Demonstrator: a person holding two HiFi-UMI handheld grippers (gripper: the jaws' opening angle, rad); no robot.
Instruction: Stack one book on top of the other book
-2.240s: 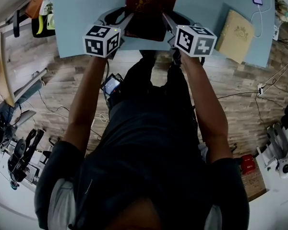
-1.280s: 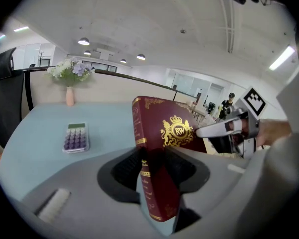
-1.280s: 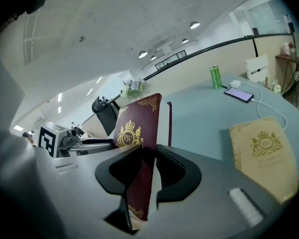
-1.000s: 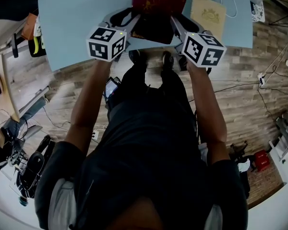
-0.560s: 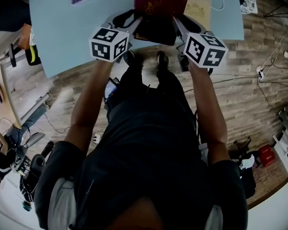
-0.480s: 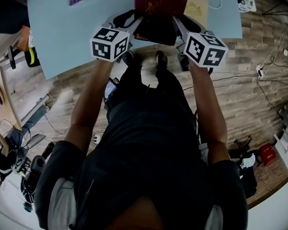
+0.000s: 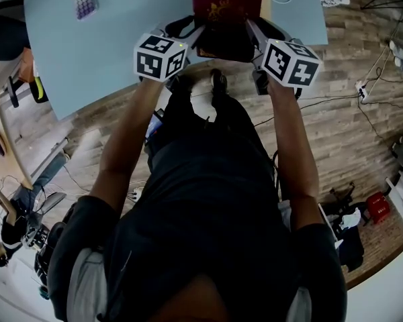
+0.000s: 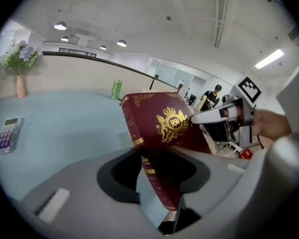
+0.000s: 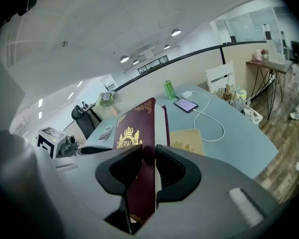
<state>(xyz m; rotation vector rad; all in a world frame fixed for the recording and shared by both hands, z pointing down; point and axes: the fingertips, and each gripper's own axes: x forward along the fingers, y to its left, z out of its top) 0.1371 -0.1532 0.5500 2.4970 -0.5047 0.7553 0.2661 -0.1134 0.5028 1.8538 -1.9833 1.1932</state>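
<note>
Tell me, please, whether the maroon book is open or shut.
Shut: the maroon book has both covers closed over its pages; the left gripper and right gripper each clamp one side.

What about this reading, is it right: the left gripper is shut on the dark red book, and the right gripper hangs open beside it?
Not quite. The right gripper is not open: the right gripper view shows its jaws shut on the edge of the dark red book. The left gripper is shut on the same book, as you say.
</note>
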